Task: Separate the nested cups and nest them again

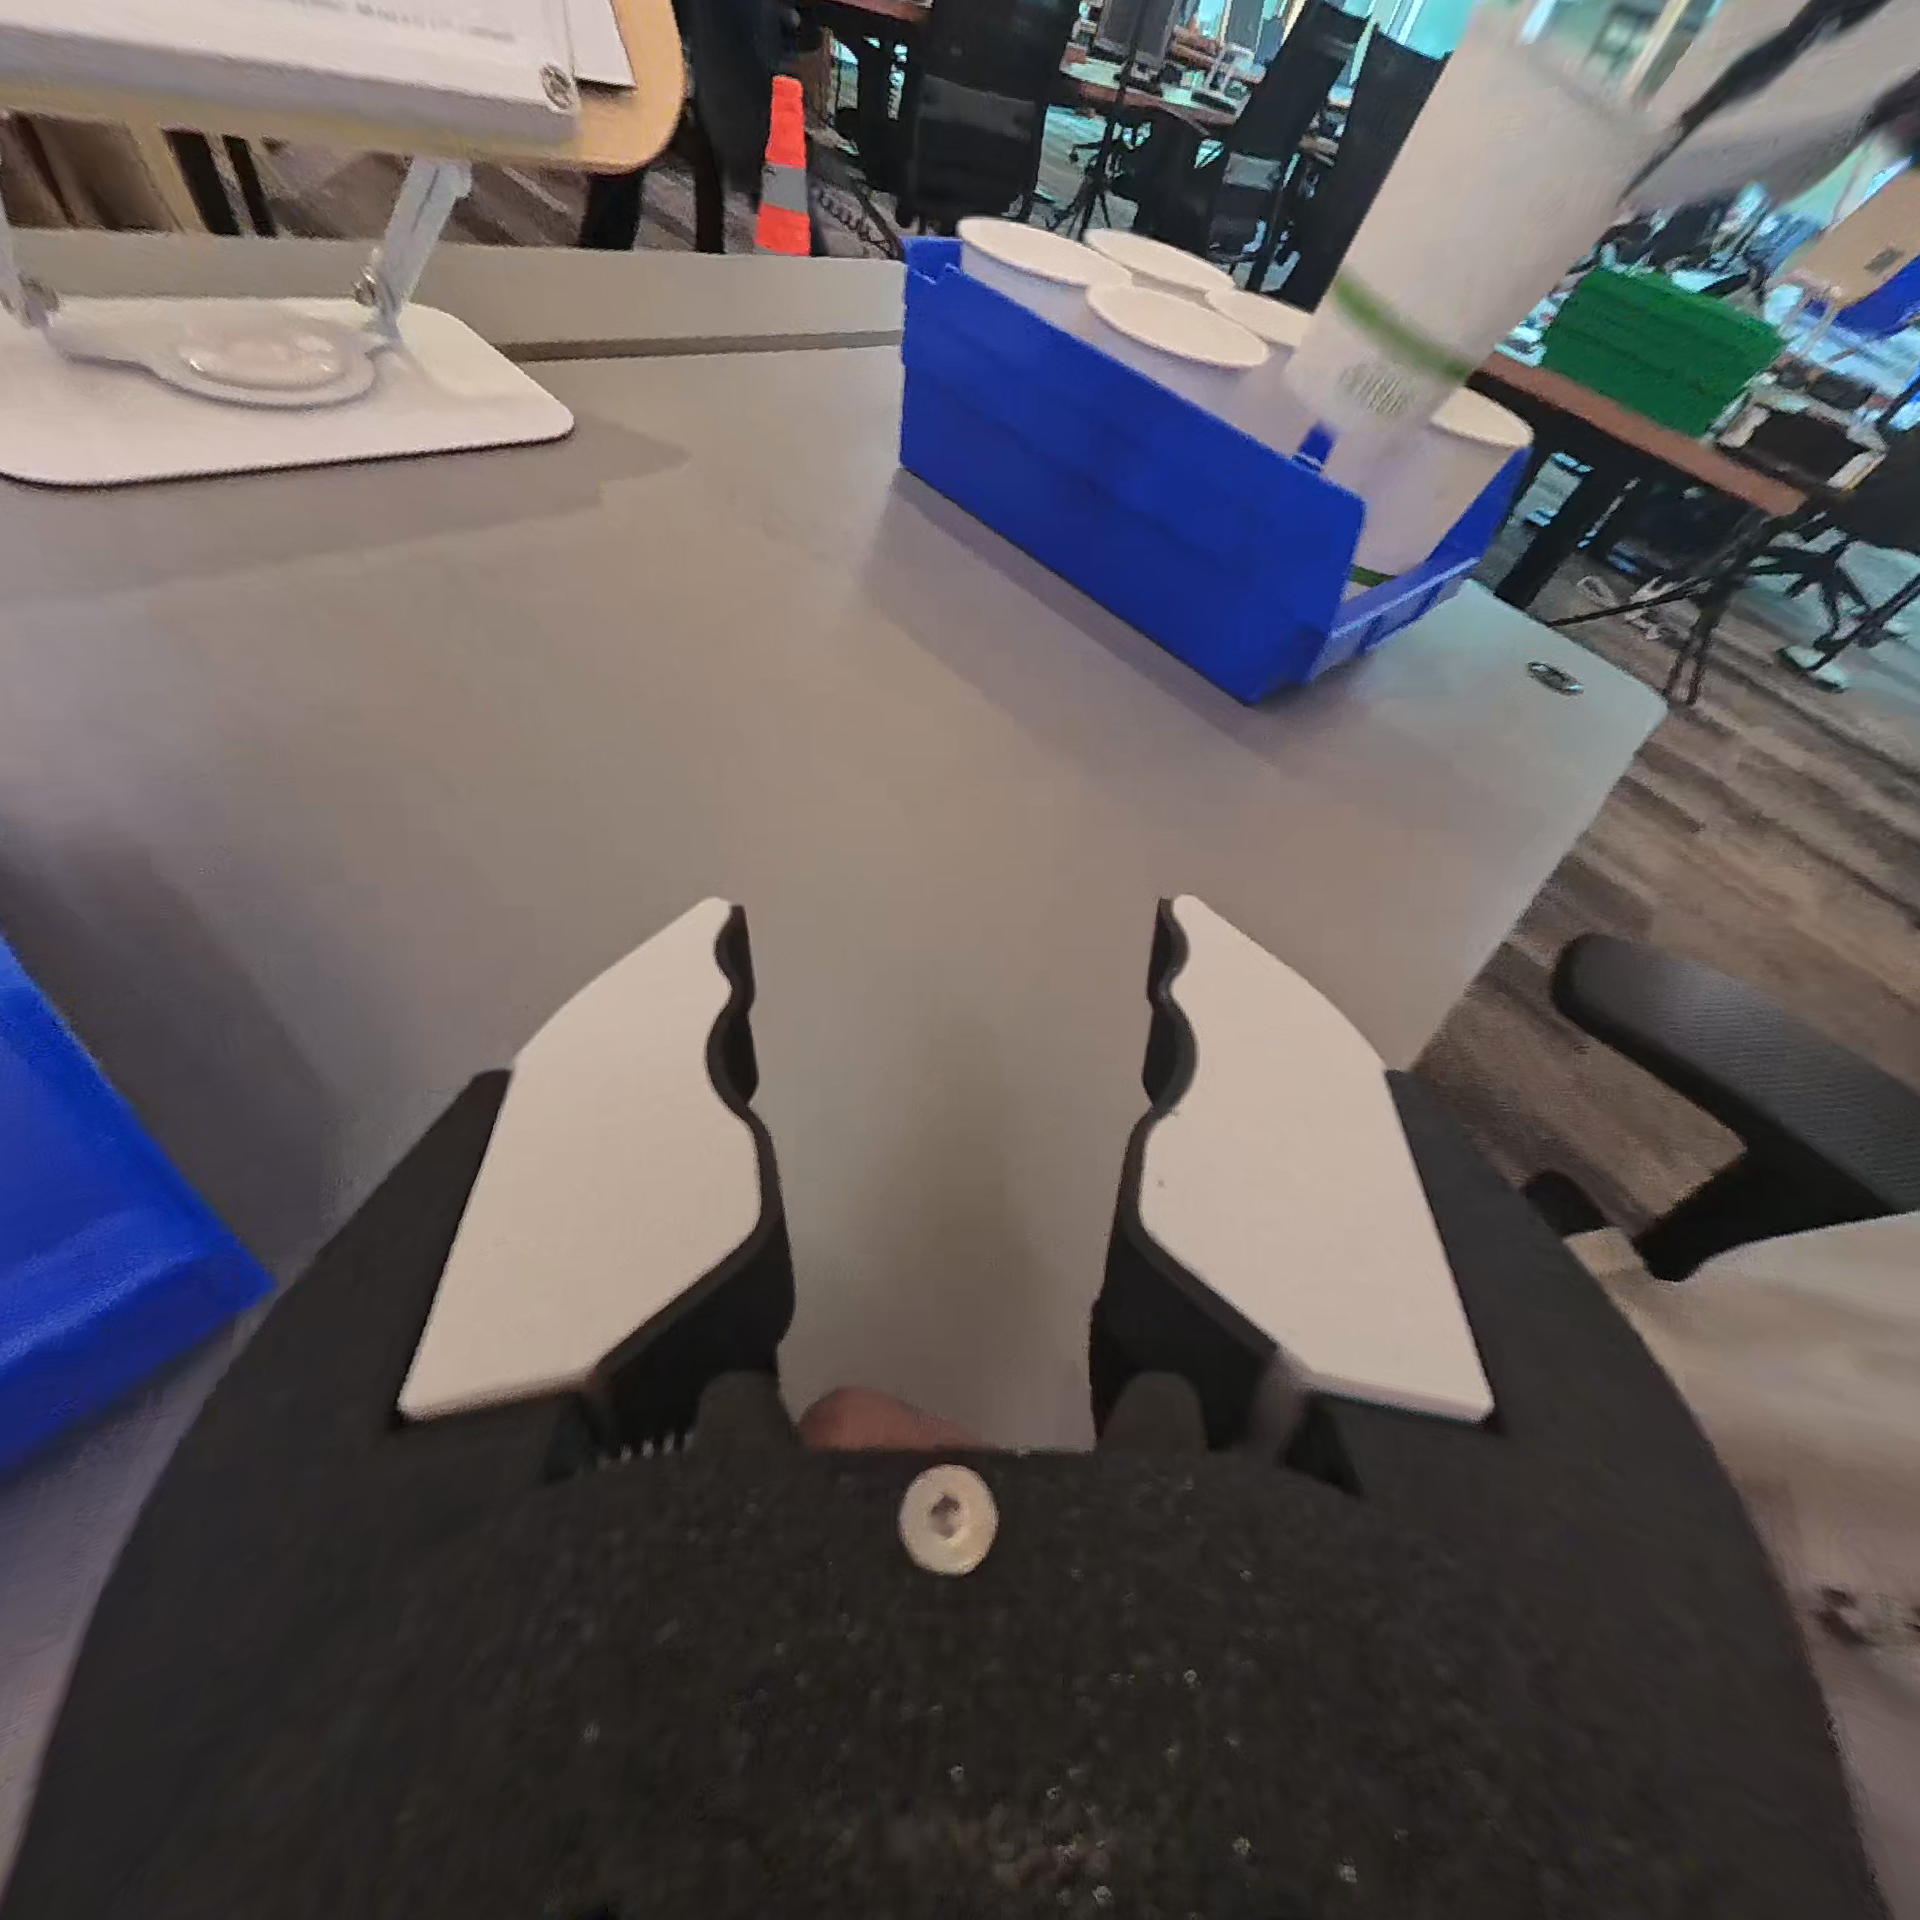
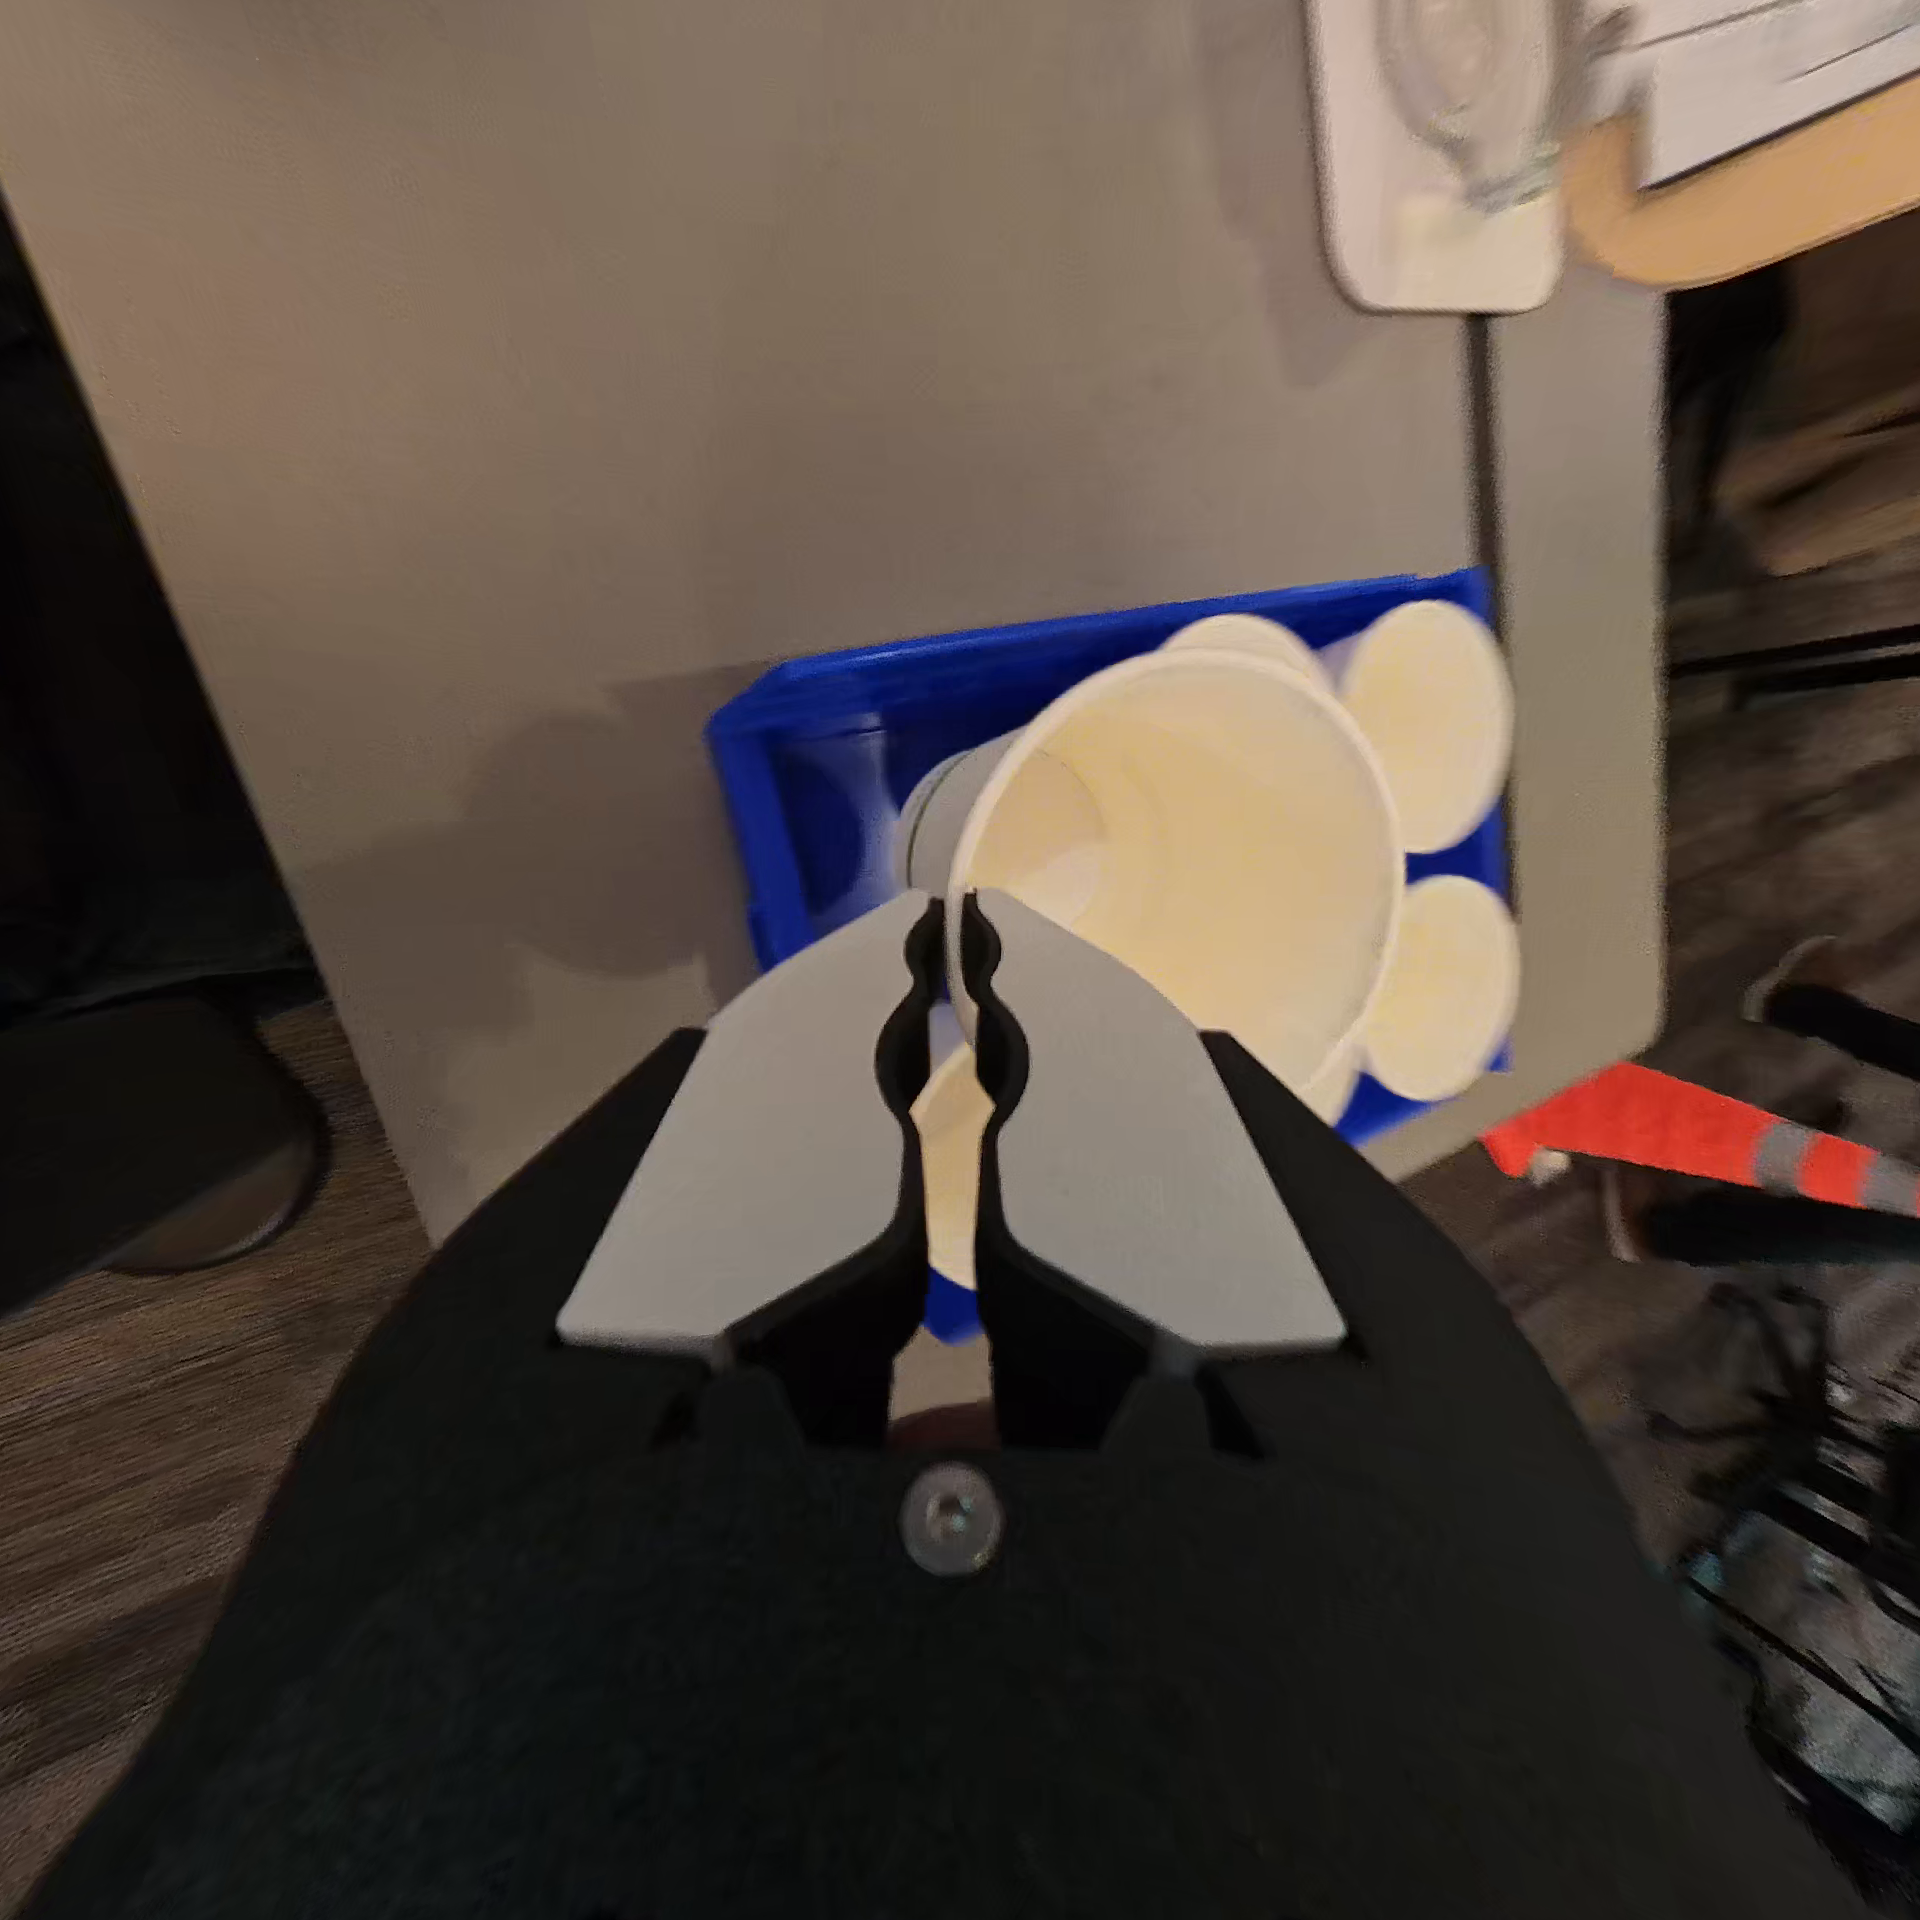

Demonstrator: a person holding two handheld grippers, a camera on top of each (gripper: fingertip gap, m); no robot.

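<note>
My right gripper (image 2: 954, 914) is shut on the rim of a white paper cup (image 2: 1195, 862) and holds it in the air, tilted, over the blue bin (image 2: 790, 821). The same cup shows blurred at the upper right of the left wrist view (image 1: 1423, 260), above the blue bin (image 1: 1091, 488). Several white cups stand in that bin (image 1: 1174, 332), also seen from above in the right wrist view (image 2: 1423, 717). My left gripper (image 1: 951, 920) is open and empty, low over the grey table (image 1: 623, 727), well in front of the bin.
A white stand base (image 1: 260, 395) sits at the table's back left. Another blue bin edge (image 1: 94, 1226) is at my near left. An office chair (image 1: 1745, 1081) stands past the table's right edge. An orange cone (image 1: 787, 166) stands on the floor behind.
</note>
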